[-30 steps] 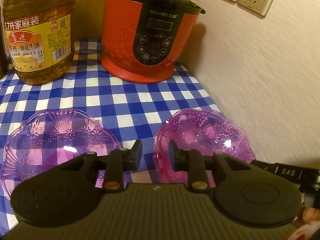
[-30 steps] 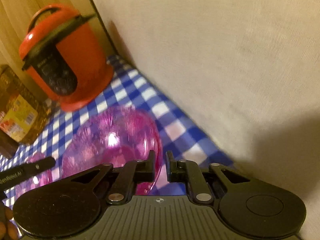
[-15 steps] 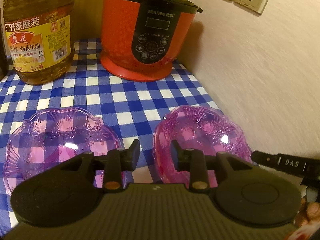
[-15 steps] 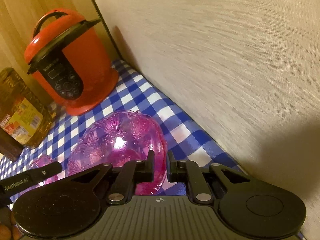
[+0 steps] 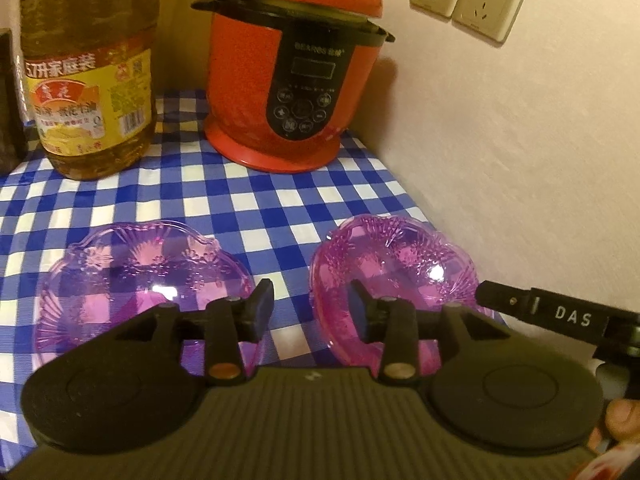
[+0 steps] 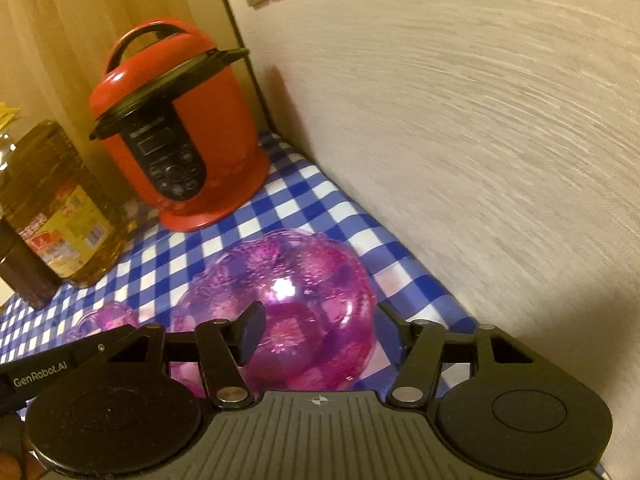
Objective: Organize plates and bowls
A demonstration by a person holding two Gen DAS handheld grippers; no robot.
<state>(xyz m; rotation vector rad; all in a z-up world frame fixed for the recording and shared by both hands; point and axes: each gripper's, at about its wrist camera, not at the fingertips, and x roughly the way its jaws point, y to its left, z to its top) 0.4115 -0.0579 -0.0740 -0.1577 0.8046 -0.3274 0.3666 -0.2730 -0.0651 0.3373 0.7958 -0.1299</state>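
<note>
Both tongs have just been opening. The left gripper (image 5: 310,304) has its jaws apart, holding nothing, low in the frame above the checked cloth (image 5: 248,204). The right gripper (image 6: 320,334) gapes wider, the bowl's near rim between its fingers but not pinched. The deep purple bowl (image 6: 296,304) sits centre-low by the wall; the shallow purple plate (image 5: 132,276) lower left. The red cooker (image 5: 296,80) stands top centre, the oil bottle (image 5: 88,72) upper left.

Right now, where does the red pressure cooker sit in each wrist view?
Left wrist: red pressure cooker upper centre, at the back of the checked cloth, right of the oil bottle.
Right wrist: upper left, tilted in the frame, in the wall corner.
Shared landmark: the purple bowl nearest the wall.
</note>
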